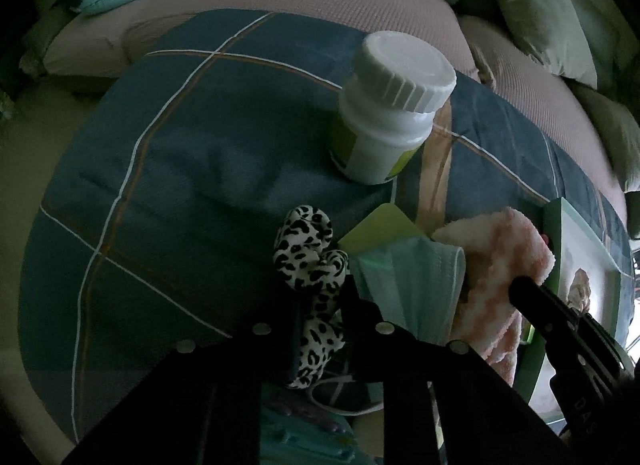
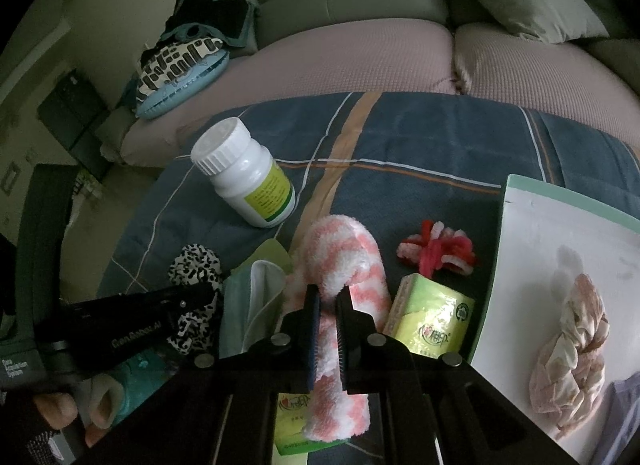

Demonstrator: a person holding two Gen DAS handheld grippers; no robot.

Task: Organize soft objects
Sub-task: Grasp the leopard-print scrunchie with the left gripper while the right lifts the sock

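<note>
Right tool (image 2: 326, 299) pinches the fluffy pink sock (image 2: 340, 265) mid-length, left tool (image 1: 320, 285) the leopard scrunchie (image 1: 308, 249) beside it: both light, limp, compressible, best gripped mid-body.

Colour rundown: the blanket (image 2: 420, 137) is slate blue with white, orange and tan plaid lines. On it sits a white bottle (image 2: 244, 177) with a lime-green label. Near the bottle there's a pink-and-white fuzzy sock (image 2: 340, 265), a black-and-white leopard scrunchie (image 1: 308, 257), a mint-green mask (image 1: 408, 285) and a yellow-green tissue pack (image 2: 432, 321).
</note>
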